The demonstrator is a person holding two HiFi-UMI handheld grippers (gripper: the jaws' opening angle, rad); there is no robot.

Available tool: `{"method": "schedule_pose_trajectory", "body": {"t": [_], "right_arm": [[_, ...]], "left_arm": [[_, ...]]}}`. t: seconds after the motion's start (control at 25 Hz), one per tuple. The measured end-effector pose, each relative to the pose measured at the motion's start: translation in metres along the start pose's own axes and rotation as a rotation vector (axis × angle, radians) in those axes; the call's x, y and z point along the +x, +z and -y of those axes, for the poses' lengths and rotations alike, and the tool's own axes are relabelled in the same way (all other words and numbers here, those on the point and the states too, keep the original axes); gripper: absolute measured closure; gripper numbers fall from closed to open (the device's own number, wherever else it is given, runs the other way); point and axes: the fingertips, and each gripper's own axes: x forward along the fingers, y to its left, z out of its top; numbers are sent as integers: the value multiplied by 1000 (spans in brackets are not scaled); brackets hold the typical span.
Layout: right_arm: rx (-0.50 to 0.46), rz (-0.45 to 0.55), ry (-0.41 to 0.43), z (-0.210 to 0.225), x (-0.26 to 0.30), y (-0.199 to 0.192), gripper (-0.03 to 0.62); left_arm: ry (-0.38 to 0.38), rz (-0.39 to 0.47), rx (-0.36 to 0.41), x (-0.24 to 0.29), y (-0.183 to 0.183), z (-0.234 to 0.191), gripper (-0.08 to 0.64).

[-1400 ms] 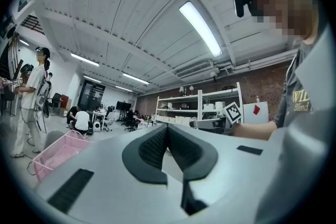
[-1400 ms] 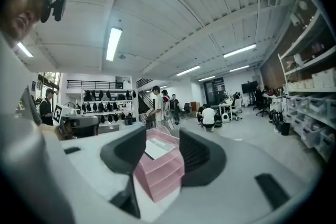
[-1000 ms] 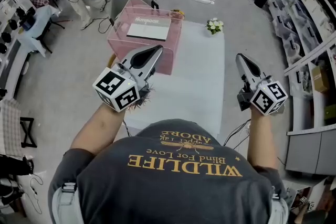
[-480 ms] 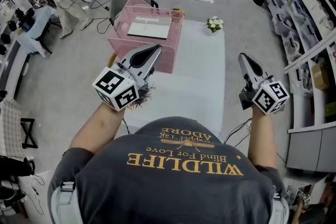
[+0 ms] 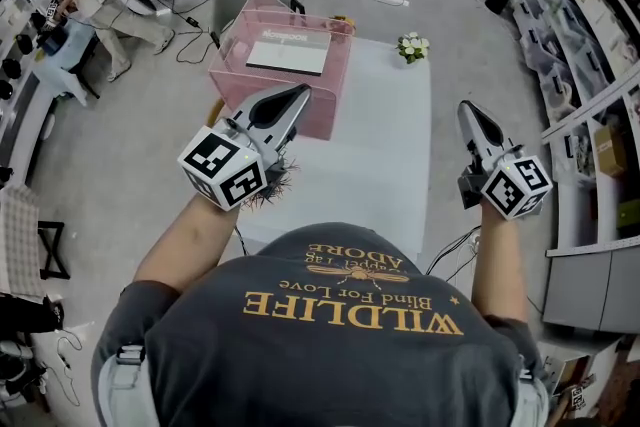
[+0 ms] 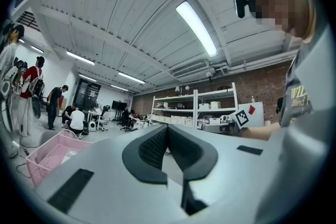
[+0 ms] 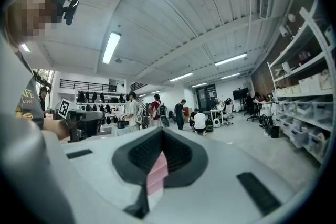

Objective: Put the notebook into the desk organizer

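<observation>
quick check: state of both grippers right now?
Left gripper: closed, holding nothing.
Right gripper: closed, holding nothing.

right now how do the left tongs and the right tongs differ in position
The grey left tongs hang over the white table, tips by the pink box-shaped desk organizer holding the white notebook; the grey right tongs sit past the table's right edge, over the floor. In the head view the left tongs slant rightward, the right tongs leftward. Both are shut and empty.
</observation>
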Motion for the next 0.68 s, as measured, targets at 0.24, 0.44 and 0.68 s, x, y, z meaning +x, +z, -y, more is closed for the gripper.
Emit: {"method": "schedule_pose_trajectory", "body": {"t": [0.24,0.44,0.68], "right_arm": [[-14,-7,-1,1,2,2,594],[-20,-8,-2,0,1,0,594],[-24,-10,4,-4,0,0,594]], "left_arm": [[-2,6,-17,2,1,-3,560],[-4,7,-15,1,0,-2,558],[-7,9,-17,0,0,0,560]]}}
